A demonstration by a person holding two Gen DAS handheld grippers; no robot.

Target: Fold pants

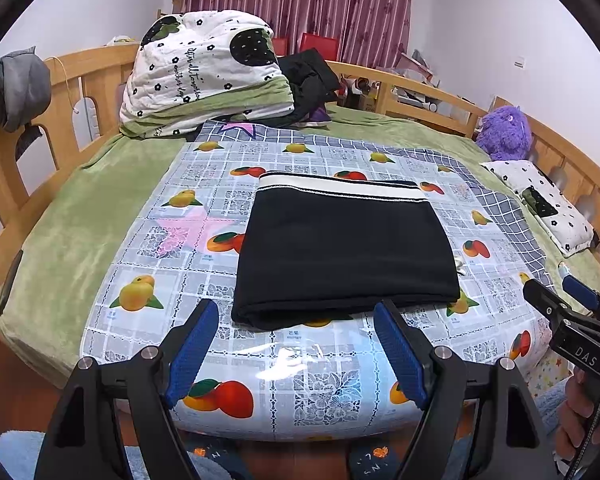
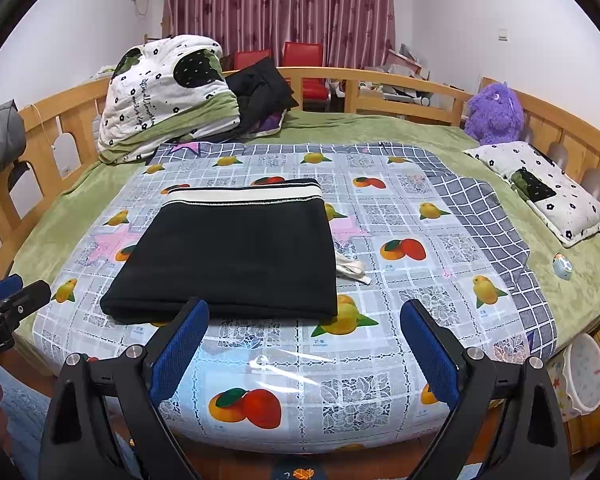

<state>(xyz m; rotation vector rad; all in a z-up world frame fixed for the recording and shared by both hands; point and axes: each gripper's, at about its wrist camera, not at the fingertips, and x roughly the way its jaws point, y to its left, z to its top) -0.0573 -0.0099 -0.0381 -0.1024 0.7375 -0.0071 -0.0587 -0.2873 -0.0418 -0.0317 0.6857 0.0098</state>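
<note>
Right wrist view alone shows a white strap poking out beside the folded pants and a pale basin by the bed's corner. Both hand-held grippers, left and right, gape wide, holding nothing, just short of the pants' near fold. The pants lie on a fruit-print cover over the green bed. Farther back: bundled quilt, purple plush, pillow, curtains.
</note>
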